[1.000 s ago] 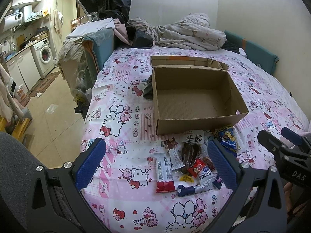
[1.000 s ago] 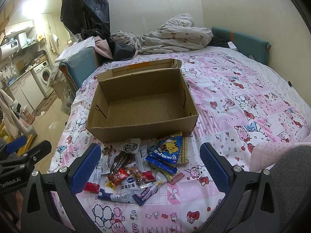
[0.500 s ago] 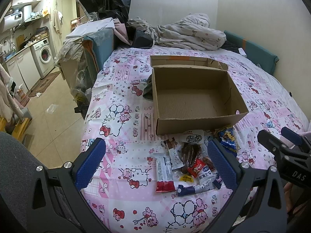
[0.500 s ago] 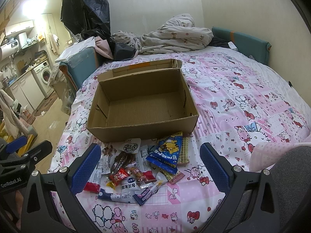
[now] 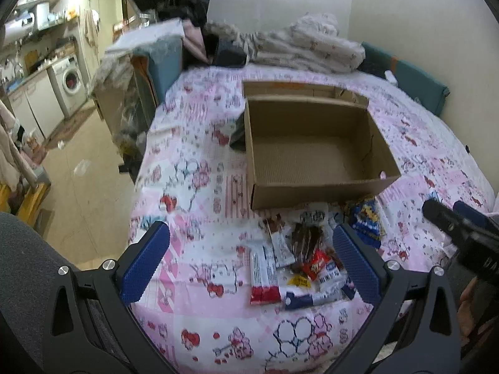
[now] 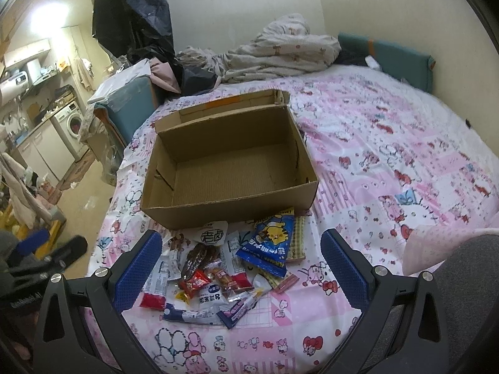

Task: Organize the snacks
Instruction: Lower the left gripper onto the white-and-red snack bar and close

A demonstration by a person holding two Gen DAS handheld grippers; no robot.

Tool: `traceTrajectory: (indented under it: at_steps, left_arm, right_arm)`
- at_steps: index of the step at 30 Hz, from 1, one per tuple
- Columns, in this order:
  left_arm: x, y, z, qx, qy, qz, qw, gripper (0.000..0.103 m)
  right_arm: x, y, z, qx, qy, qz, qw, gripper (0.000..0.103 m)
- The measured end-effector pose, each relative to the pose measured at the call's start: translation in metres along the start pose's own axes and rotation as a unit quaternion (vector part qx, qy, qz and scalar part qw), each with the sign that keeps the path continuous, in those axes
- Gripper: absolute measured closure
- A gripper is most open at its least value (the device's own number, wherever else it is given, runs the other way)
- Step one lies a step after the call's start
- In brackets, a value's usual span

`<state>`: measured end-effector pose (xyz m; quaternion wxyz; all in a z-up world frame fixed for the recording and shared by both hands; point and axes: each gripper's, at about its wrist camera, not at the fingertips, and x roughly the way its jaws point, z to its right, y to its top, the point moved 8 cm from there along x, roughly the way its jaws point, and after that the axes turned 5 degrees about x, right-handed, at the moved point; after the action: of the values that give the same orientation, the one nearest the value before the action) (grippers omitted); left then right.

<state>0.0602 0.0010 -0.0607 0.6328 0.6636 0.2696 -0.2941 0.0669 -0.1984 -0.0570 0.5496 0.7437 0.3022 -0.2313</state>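
1. Snacks [image 6: 224,268] sit in a loose pile at lower centre of your right wrist view, on the pink patterned bedspread [image 6: 389,162], just in front of the cardboard box [image 6: 229,162].
2. Box is open-topped with nothing in it; its near wall almost touches the white round-label packet [image 6: 213,235].
3. Blue chip bag [image 6: 269,243] lies at the pile's right edge, red-and-white stick pack [image 5: 263,275] at its left.
4. Your right gripper [image 6: 241,269] is spread wide, holding nothing, framing the pile.
5. Your left gripper [image 5: 251,263] is likewise released and empty; left wrist view is motion-blurred.
6. Washing machine [image 5: 71,82] shows at upper left.
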Motion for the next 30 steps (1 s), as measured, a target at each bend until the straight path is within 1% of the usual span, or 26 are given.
traceTrajectory:
  at_steps: [1,4,7,10,11,14,16,18,22,25,26,27,28,29,30]
  left_arm:
    - [0.003,0.0,0.001,-0.003,-0.008,-0.01,0.9999,0.0]
    - [0.008,0.004,-0.002,-0.009,-0.006,-0.026,0.9996,0.0]
    - [0.019,0.011,-0.005,-0.015,-0.006,-0.052,0.9985,0.0]
    - [0.033,0.016,-0.008,-0.021,-0.004,-0.081,0.9965,0.0]
    - [0.039,0.015,-0.01,-0.022,-0.005,-0.096,0.9952,0.0]
    - [0.056,0.006,-0.012,-0.035,-0.011,-0.137,0.9899,0.0]
    - [0.068,-0.002,-0.013,-0.048,-0.016,-0.163,0.9853,0.0]
    - [0.076,-0.008,-0.015,-0.053,-0.012,-0.181,0.982,0.0]
    - [0.096,-0.022,-0.015,-0.063,-0.012,-0.221,0.9732,0.0]
    - [0.111,-0.035,-0.017,-0.07,-0.007,-0.249,0.9661,0.0]
    - [0.117,-0.043,-0.018,-0.076,-0.006,-0.26,0.9625,0.001]
    - [0.121,-0.048,-0.017,-0.079,-0.006,-0.269,0.9598,0.006]
    - [0.129,-0.056,-0.018,-0.082,-0.002,-0.284,0.9554,0.01]
    - [0.134,-0.061,-0.017,-0.085,0.0,-0.294,0.9519,0.021]
    - [0.139,-0.067,-0.016,-0.089,-0.002,-0.307,0.9476,0.026]
  right_arm:
    - [0.001,0.002,0.001,0.001,0.003,-0.003,1.0,0.0]
    - [0.005,0.009,0.008,0.01,0.003,-0.011,1.0,0.0]
    - [0.014,0.019,0.013,0.016,0.012,-0.028,0.999,0.0]
    - [0.029,0.027,0.017,0.005,0.009,-0.061,0.998,0.0]
    - [0.033,0.028,0.018,0.003,0.007,-0.07,0.998,0.0]
    - [0.049,0.025,0.025,0.005,-0.005,-0.102,0.995,0.0]
    - [0.058,0.02,0.031,0.023,-0.005,-0.118,0.993,0.0]
    - [0.065,0.013,0.036,0.04,-0.003,-0.137,0.99,0.0]
    - [0.079,-0.006,0.042,0.053,-0.008,-0.171,0.984,0.0]
    - [0.086,-0.017,0.043,0.08,0.006,-0.197,0.977,0.0]
    - [0.088,-0.02,0.043,0.086,0.009,-0.203,0.975,0.0]
    - [0.09,-0.023,0.044,0.089,0.009,-0.208,0.974,0.0]
    - [0.091,-0.024,0.044,0.089,0.007,-0.209,0.974,0.0]
    - [0.091,-0.025,0.044,0.089,0.006,-0.211,0.973,0.0]
    - [0.092,-0.025,0.045,0.09,0.006,-0.212,0.973,0.0]
